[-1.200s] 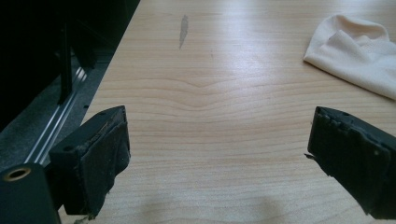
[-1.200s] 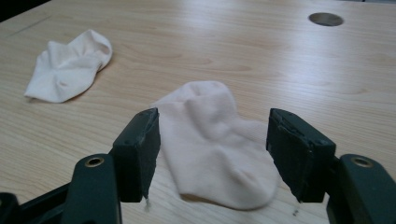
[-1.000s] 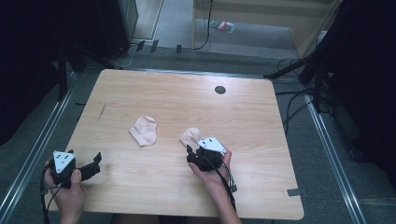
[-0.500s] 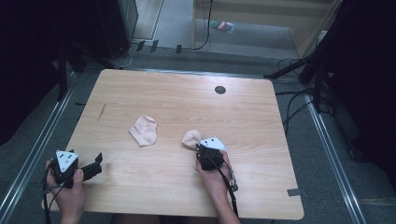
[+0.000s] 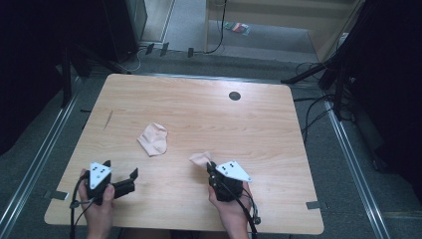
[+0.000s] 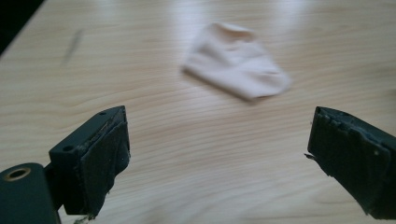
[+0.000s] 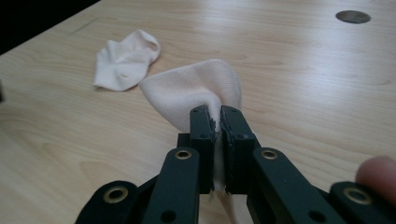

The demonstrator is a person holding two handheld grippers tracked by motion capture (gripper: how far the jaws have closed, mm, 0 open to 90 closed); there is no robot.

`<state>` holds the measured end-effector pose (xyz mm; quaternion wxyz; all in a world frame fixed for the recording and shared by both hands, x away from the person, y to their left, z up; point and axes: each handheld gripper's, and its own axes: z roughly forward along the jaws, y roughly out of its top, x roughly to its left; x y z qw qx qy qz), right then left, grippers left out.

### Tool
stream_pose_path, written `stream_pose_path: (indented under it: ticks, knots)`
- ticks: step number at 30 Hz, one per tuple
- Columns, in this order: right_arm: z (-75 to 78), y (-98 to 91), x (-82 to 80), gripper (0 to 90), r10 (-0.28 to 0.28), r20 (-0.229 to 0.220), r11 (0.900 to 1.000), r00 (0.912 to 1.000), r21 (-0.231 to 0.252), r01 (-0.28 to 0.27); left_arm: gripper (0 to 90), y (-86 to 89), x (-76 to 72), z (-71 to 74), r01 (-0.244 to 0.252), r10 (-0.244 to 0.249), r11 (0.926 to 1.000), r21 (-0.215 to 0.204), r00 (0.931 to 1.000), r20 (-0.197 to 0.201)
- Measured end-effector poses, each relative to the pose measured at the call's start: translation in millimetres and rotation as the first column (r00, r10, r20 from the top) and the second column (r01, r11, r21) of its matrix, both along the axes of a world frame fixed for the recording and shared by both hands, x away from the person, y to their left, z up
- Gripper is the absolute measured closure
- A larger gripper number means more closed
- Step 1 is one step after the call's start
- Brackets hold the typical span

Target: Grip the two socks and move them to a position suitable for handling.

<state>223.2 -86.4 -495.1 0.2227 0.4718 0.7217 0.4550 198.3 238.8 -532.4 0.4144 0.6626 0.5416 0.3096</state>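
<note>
Pale sock [image 7: 196, 91] pinched in right hand-held gripper [image 7: 217, 126], on wooden table [image 7: 303, 84].

A round dark grommet [image 5: 234, 95] sits in the wooden table [image 5: 278, 149]; cables [image 5: 313, 107] trail across the floor.

right gripper [image 7: 217, 122] jaws now clamped on the nearer sock [image 7: 196, 91], pulling it back toward the table's near edge, left gripper [image 5: 130, 178] shifted slightly inward

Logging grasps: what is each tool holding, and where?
Right tool pinches a sock at a bunched edge. Left tool is open, holding nothing.
</note>
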Motion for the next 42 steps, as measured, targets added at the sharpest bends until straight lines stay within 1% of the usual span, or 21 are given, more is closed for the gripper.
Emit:
stream_pose_path:
  ticks: [1,4,6,7,8,9,10,12,13,14,15,18,23,26,28,31,33,36,38,41,42]
  knots:
    - [2.7,3.5,-8.2,85.6,0.012,-0.004,0.9997,0.9999,0.020,-0.012,5.6,-15.9,-2.4,2.3,0.060,-0.060,0.9982,-0.010,0.9982,0.000]
    - [4.8,8.7,-15.7,85.5,0.028,0.001,0.9993,0.9996,0.025,-0.028,5.6,-29.8,-4.7,2.9,0.118,-0.118,0.9929,-0.018,0.9930,-0.002]
    - [6.4,14.5,-22.5,85.6,0.051,0.002,0.9982,0.9987,0.033,-0.051,5.6,-41.7,-6.2,2.1,0.181,-0.181,0.9830,-0.033,0.9835,-0.007]
    - [7.2,21.0,-28.3,85.5,0.072,0.008,0.9970,0.9973,0.028,-0.073,5.6,-51.9,-7.3,1.3,0.229,-0.230,0.9728,-0.034,0.9732,-0.011]
    - [7.2,21.0,-28.3,85.5,0.072,0.008,0.9970,0.9973,0.028,-0.073,5.6,-51.9,-7.3,1.3,0.229,-0.230,0.9728,-0.034,0.9732,-0.011]
    - [8.1,26.5,-33.4,85.5,0.094,0.008,0.9952,0.9955,0.026,-0.094,5.6,-59.3,-8.2,0.9,0.281,-0.282,0.9585,-0.045,0.9593,-0.009]
    - [8.1,26.5,-33.4,85.5,0.094,0.008,0.9952,0.9955,0.026,-0.094,5.8,-59.3,-8.2,0.9,0.281,-0.282,0.9585,-0.045,0.9593,-0.009]
    - [8.2,30.6,-36.8,85.4,0.106,0.001,0.9936,0.9944,0.040,-0.106,7.9,-66.9,-7.6,0.6,0.338,-0.338,0.9407,-0.030,0.9409,-0.013]
    - [7.7,34.7,-40.0,85.4,0.116,0.007,0.9927,0.9932,0.032,-0.116,12.7,-75.5,-8.8,-0.6,0.361,-0.361,0.9322,0.025,0.9324,-0.025]
    - [7.7,34.7,-40.0,85.4,0.116,0.007,0.9927,0.9932,0.032,-0.116,14.1,-75.5,-8.8,-0.6,0.361,-0.361,0.9322,0.025,0.9324,-0.025]
    - [5.9,37.2,-41.9,85.4,0.122,0.007,0.9922,0.9925,0.025,-0.122,13.7,-77.0,-9.0,-2.9,0.419,-0.418,0.9077,0.021,0.9075,-0.039]
    - [2.5,37.8,-42.6,85.4,0.122,-0.005,0.9921,0.9926,0.031,-0.121,13.8,-74.4,-7.7,-4.3,0.436,-0.437,0.8994,-0.026,0.8983,-0.046]
    - [-17.4,33.5,-35.0,85.3,0.066,-0.061,0.9969,0.9959,0.047,-0.063,15.2,-63.9,-4.3,-4.2,0.394,-0.396,0.9181,-0.038,0.9169,-0.050]
    - [-25.3,32.2,-31.6,84.7,0.059,-0.085,0.9976,0.9947,0.041,-0.055,16.6,-62.4,-3.8,-4.4,0.386,-0.387,0.9219,-0.036,0.9206,-0.050]
    - [-34.3,32.4,-26.2,66.3,0.102,-0.126,0.9945,0.9868,0.040,-0.097,19.1,-61.8,-2.7,-5.4,0.380,-0.381,0.9245,-0.027,0.9229,-0.055]
    - [-32.0,27.5,-25.5,46.7,0.113,-0.103,0.9923,0.9882,0.062,-0.107,20.0,-58.9,-1.1,-7.2,0.363,-0.364,0.9314,-0.028,0.9291,-0.066]
    - [-23.5,18.1,-25.2,45.7,0.113,-0.068,0.9897,0.9912,0.096,-0.107,20.5,-56.6,-0.8,-7.1,0.353,-0.354,0.9352,-0.027,0.9330,-0.064]
    - [-16.0,6.4,-23.3,49.0,0.096,-0.021,0.9923,0.9952,0.081,-0.094,21.1,-53.5,-0.4,-6.3,0.351,-0.352,0.9357,-0.037,0.9337,-0.063]
    - [-14.9,-1.8,-19.5,53.2,0.075,-0.024,0.9947,0.9969,0.072,-0.073,22.1,-51.6,0.2,-6.3,0.339,-0.342,0.9397,-0.042,0.9378,-0.063]
    - [-24.9,-9.7,-11.8,54.8,0.050,-0.106,0.9981,0.9931,0.042,-0.046,22.5,-50.3,1.1,-7.8,0.329,-0.332,0.9430,-0.050,0.9405,-0.072]
    - [-24.9,-9.7,-11.8,54.8,0.050,-0.106,0.9981,0.9931,0.042,-0.046,22.6,-50.3,1.1,-7.8,0.329,-0.332,0.9430,-0.050,0.9405,-0.072]
